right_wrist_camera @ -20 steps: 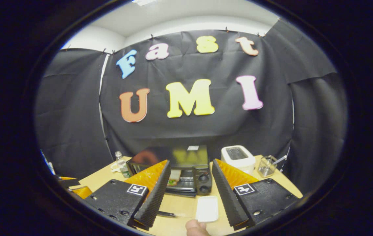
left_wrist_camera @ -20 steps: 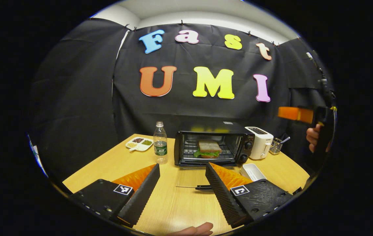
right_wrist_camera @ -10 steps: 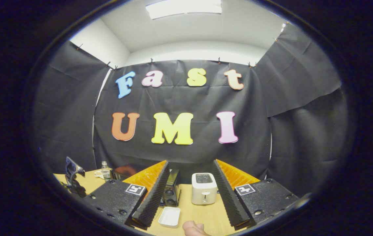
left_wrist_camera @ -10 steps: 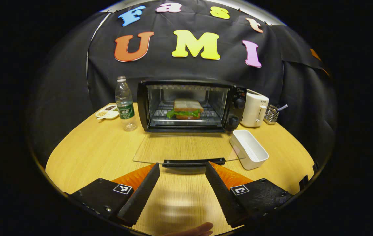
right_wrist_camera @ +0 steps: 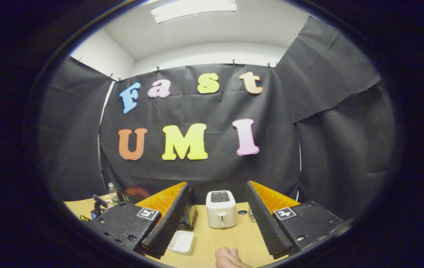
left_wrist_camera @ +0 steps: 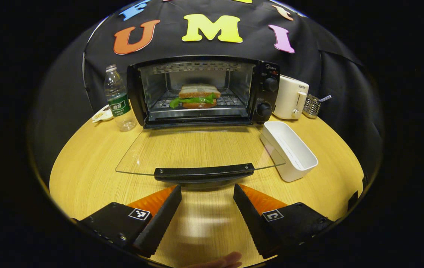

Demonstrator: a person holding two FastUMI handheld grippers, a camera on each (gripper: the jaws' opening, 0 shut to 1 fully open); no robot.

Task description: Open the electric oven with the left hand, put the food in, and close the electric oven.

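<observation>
Beside oven door (left_wrist_camera: 197, 150), white tray (left_wrist_camera: 289, 150) nearly touches

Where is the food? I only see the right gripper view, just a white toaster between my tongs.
Observer: In the left gripper view, the sandwich sits on the rack inside the electric oven.
Operator: Is the oven door shut?
Observer: No. The glass door lies folded down flat. Its black handle is just ahead of the left tongs, which are open and not touching it.
Operator: Is anything near the door?
Observer: Yes, an empty white container stands on the table beside the door's right edge. I cannot tell if they touch.
</observation>
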